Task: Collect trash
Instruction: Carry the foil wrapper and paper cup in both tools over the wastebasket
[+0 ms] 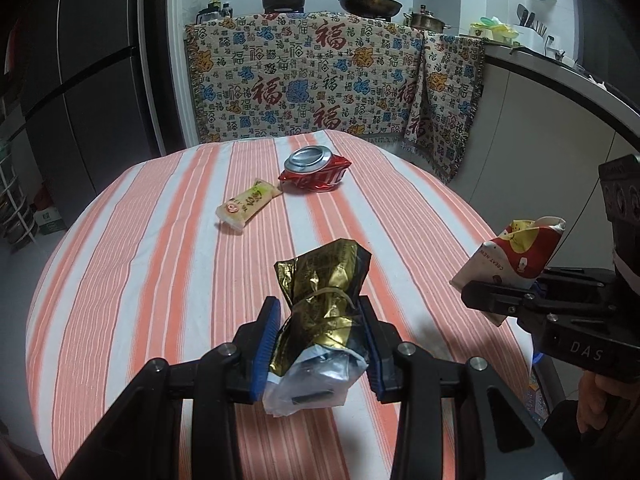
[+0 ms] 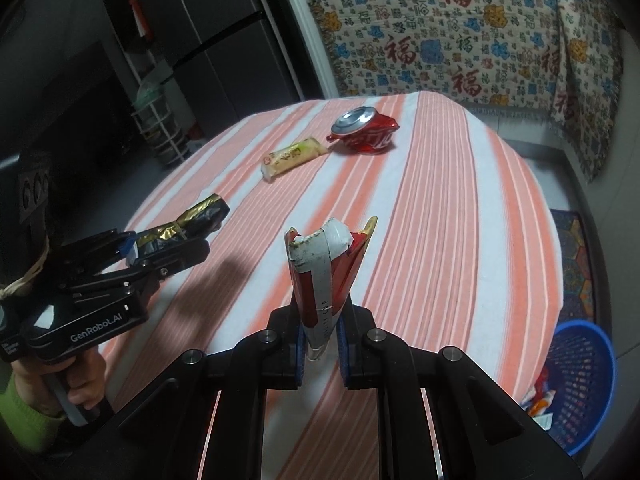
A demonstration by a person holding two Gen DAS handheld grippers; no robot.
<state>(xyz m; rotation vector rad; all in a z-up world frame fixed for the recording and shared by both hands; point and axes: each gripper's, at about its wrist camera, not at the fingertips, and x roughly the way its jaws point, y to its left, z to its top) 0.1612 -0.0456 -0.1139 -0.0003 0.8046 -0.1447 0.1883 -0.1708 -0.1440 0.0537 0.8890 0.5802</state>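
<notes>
Trash lies in the blue basket [image 2: 582,364] beside the table [image 2: 440,200]. Left claw [image 1: 318,322] pinches a gold wrapper [image 1: 324,280]; right claw [image 2: 322,330] clamps a flattened red-and-white carton [image 2: 320,272], both above the table.

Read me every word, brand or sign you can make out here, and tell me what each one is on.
"GenRobot.AI": side of the left gripper body.
"DAS": side of the right gripper body.
"CREAT NEW": red and white carton, cut off.
"福": patterned blanket, repeated.
Crushed red can: white script, distorted, unreadable.
Yellow snack packet and gold wrapper: print too blurred.
</notes>
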